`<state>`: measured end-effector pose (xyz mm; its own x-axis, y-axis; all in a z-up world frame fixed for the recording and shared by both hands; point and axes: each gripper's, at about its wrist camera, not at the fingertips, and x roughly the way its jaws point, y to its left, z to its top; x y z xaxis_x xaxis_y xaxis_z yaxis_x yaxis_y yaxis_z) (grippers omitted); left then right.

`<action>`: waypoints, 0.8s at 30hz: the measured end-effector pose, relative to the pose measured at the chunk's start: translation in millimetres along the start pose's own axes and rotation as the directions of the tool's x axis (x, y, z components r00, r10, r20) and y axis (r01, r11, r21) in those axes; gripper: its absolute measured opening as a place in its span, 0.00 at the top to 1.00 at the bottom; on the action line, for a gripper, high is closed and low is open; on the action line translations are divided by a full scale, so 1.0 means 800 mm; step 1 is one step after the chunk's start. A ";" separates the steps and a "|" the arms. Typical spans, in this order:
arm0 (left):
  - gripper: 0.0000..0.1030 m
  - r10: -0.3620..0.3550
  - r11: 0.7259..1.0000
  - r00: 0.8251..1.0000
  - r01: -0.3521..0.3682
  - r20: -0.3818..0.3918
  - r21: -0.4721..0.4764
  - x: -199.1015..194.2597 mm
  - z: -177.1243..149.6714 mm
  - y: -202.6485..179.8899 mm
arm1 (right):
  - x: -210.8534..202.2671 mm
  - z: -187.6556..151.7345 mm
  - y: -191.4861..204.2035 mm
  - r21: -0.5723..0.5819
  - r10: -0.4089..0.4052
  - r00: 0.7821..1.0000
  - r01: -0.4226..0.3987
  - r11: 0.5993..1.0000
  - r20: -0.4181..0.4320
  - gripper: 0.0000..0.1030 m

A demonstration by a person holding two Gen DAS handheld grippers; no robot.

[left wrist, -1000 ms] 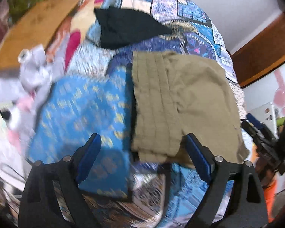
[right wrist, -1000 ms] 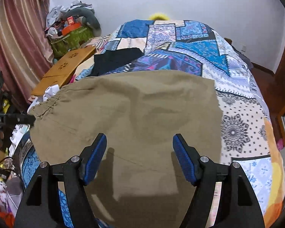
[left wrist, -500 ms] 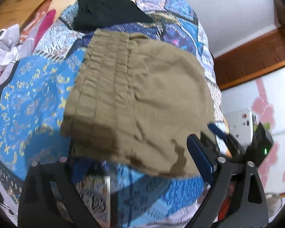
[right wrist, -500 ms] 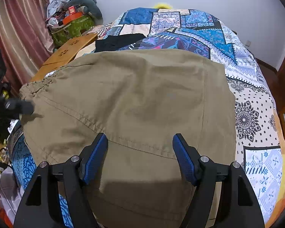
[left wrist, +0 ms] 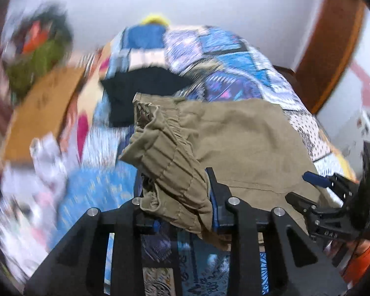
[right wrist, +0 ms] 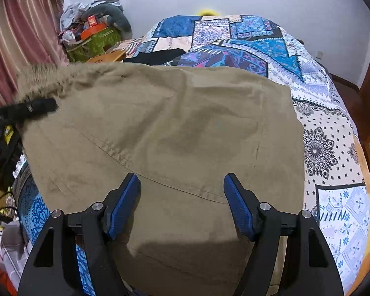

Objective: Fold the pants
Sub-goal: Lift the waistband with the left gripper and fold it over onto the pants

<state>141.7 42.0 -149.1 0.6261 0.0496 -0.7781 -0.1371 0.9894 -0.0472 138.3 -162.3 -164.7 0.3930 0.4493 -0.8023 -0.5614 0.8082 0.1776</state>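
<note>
Olive khaki pants [right wrist: 175, 133] lie folded on the patchwork bedspread [right wrist: 328, 148]. In the left wrist view my left gripper [left wrist: 182, 197] is shut on the bunched elastic waistband of the pants [left wrist: 170, 162], lifted off the bed. My right gripper [right wrist: 181, 194] is open, its blue pads [right wrist: 122, 207] hovering over the near part of the pants, holding nothing. The right gripper also shows at the right of the left wrist view [left wrist: 315, 187]. The left gripper's tip shows at the left of the right wrist view [right wrist: 37, 106].
A black garment [left wrist: 140, 93] lies on the bed beyond the pants. A wooden board [left wrist: 39, 113] and crumpled white clothes [left wrist: 46, 153] are at the left. A green bag with clutter [right wrist: 93, 39] stands by the curtain [right wrist: 19, 32]. Wooden door frame [left wrist: 330, 49] at the right.
My left gripper has closed on the waistband and raised it, bunching the cloth. The right gripper has stayed open over the pants, moved slightly closer.
</note>
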 end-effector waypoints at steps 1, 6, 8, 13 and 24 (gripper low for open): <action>0.72 0.007 0.999 1.000 -0.009 0.023 0.054 -0.009 0.009 -0.010 | -0.002 -0.001 -0.003 0.014 0.006 1.000 -0.006 1.000 0.003 0.35; 0.76 -0.052 0.981 0.994 0.033 0.097 0.191 -0.036 0.052 -0.065 | -0.005 -0.006 -0.011 0.051 0.031 0.999 -0.031 0.998 0.013 0.35; 0.78 -0.107 0.973 0.989 0.083 0.101 0.215 -0.038 0.066 -0.090 | -0.006 -0.006 -0.008 0.038 0.016 1.000 -0.017 0.999 0.012 0.35; 0.79 -0.231 0.935 0.971 0.205 0.058 0.289 -0.035 0.085 -0.159 | -0.026 -0.014 -0.024 0.092 0.014 0.999 -0.017 0.996 0.037 0.35; 0.79 -0.341 0.853 0.920 0.389 -0.192 0.349 0.044 0.064 -0.256 | -0.086 -0.073 -0.123 0.342 -0.150 0.988 0.126 0.931 0.045 0.35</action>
<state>230.8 -151.6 -134.8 0.4753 -0.3178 -0.8204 0.3941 0.9106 -0.1244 123.8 -294.6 -160.5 0.5048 0.3396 -0.7936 -0.2239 0.9394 0.2596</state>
